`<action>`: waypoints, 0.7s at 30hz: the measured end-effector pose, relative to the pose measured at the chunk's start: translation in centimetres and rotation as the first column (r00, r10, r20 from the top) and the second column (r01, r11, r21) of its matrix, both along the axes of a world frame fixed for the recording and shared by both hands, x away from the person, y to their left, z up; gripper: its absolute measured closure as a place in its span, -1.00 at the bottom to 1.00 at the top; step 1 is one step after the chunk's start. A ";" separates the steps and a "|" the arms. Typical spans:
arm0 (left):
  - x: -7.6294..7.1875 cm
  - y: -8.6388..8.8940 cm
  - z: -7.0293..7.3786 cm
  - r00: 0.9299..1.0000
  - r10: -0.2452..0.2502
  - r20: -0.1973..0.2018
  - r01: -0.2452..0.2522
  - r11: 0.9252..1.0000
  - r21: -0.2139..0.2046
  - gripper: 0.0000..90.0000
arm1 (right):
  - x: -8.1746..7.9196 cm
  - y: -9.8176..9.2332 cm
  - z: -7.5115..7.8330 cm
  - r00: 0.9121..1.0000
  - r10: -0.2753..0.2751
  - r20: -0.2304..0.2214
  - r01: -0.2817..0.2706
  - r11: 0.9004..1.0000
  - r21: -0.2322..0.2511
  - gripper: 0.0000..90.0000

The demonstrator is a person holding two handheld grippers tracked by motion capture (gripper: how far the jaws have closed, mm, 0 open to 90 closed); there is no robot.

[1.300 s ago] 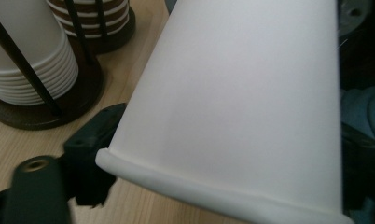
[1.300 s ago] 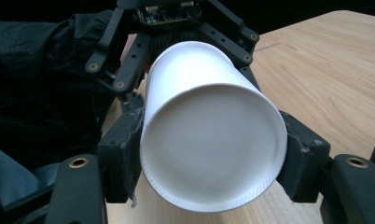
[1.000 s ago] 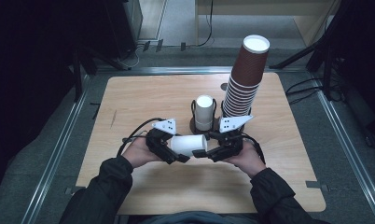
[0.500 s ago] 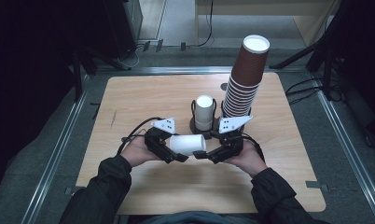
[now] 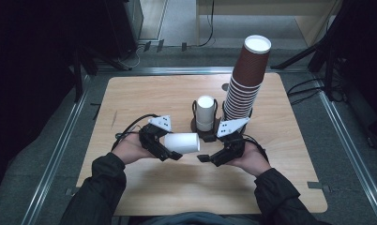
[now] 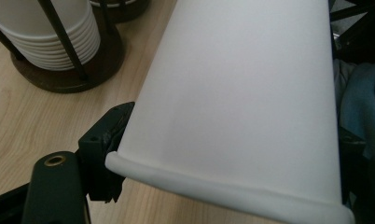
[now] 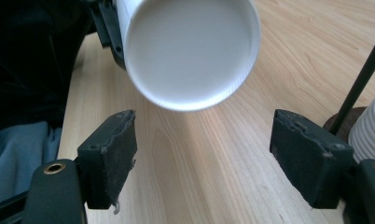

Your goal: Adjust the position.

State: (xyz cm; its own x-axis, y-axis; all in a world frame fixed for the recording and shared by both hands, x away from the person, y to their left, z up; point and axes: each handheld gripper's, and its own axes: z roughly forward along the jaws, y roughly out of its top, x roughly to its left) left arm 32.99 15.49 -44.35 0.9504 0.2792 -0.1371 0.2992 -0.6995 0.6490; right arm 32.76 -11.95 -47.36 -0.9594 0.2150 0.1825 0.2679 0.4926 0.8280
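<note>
The left gripper (image 5: 170,149) has its jaws clamped on a white paper cup (image 5: 182,142), held sideways over the desk (image 5: 130,98). The cup hides one jaw in the left gripper view. The right gripper (image 5: 206,158) jaws have just been opening, nothing between them. No writing shows.

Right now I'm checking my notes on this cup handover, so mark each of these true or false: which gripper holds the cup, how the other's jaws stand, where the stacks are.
1. The left gripper holds the white paper cup lying sideways. True.
2. The right gripper is clamped on that cup. False: its jaws stand open, just widened, the cup's base ahead of them.
3. The tall brown paper cup stack stands on the wooden table. True.
4. The dark wire cup holder is empty. False: it holds white cups.
</note>
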 end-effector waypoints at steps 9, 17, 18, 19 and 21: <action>0.6 -0.4 0.4 1.000 -0.002 0.013 0.000 0.995 0.095 -0.53 | 0.0 -0.1 -0.1 1.000 -0.009 0.012 0.010 1.000 -0.027 -0.52; 0.8 -1.2 -0.2 1.000 -0.025 -0.014 0.027 0.982 0.188 -0.53 | 0.0 0.0 -0.3 1.000 -0.006 0.019 0.007 0.999 -0.041 -0.52; 0.8 -1.3 -0.3 1.000 -0.025 -0.016 0.028 0.980 0.195 -0.53 | 0.0 0.0 -0.4 1.000 -0.006 0.019 0.007 0.999 -0.045 -0.52; 0.8 -1.5 -0.4 0.999 -0.033 -0.020 0.036 0.978 0.206 -0.53 | -0.1 0.1 -0.4 1.000 -0.004 0.017 0.005 0.999 -0.049 -0.52; 0.8 -1.8 -0.7 0.999 -0.032 -0.033 0.038 0.973 0.227 -0.53 | -0.1 0.2 -0.4 1.000 -0.002 0.018 0.003 0.999 -0.054 -0.52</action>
